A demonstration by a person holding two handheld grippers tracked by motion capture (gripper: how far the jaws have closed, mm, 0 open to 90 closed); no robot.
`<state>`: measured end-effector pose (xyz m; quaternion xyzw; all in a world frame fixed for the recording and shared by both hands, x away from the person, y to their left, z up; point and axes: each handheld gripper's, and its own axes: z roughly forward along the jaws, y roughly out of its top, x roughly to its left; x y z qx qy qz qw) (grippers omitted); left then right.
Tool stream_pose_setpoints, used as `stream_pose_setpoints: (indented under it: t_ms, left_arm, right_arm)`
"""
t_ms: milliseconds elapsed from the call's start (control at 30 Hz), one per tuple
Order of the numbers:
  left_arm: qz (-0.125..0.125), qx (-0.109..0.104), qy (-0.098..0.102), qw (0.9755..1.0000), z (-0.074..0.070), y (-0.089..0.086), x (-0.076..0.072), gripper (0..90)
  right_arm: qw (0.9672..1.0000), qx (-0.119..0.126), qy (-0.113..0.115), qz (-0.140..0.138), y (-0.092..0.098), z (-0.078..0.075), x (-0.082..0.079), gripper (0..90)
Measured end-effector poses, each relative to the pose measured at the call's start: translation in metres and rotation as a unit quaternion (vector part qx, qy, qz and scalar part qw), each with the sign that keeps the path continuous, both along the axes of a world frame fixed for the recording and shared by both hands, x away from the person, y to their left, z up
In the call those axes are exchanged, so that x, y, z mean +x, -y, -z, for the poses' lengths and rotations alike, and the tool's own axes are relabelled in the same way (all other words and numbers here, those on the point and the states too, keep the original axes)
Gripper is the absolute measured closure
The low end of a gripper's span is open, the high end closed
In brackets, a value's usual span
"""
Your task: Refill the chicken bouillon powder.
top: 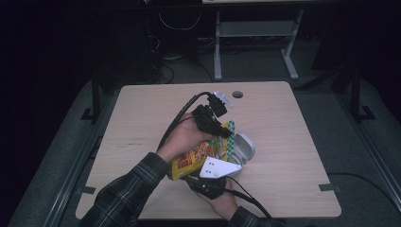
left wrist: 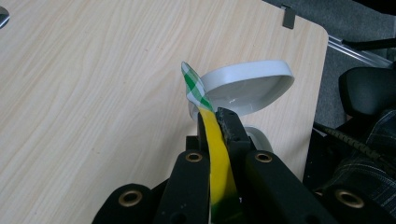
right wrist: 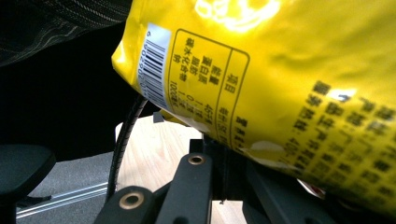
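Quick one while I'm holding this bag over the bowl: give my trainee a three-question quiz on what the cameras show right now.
1. True or false: the left gripper is shut on the top edge of the yellow snack bag.
2. Which thing lies on the table just beyond the bag's checked green and white corner?
A. a white bowl
B. a red cup
C. a blue plate
3. Fill in: the barcode in the right gripper view is printed on the ____.

Key: 1 true; 2 A, the white bowl; 3 bag.
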<state>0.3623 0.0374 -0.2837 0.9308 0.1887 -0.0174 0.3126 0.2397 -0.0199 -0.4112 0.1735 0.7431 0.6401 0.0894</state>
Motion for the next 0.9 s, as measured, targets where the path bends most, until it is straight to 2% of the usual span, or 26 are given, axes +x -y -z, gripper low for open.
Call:
stream_pose_setpoints:
  t_ms: [900]
  left_arm:
    - [-0.002,0.003,-0.002,1.0000,0.0006,0.0014,-0.0003,89.7]
  right_arm:
    - [1.0000,0.004,-0.002,-0.004,0.0007,0.0003,0.0001,90.0]
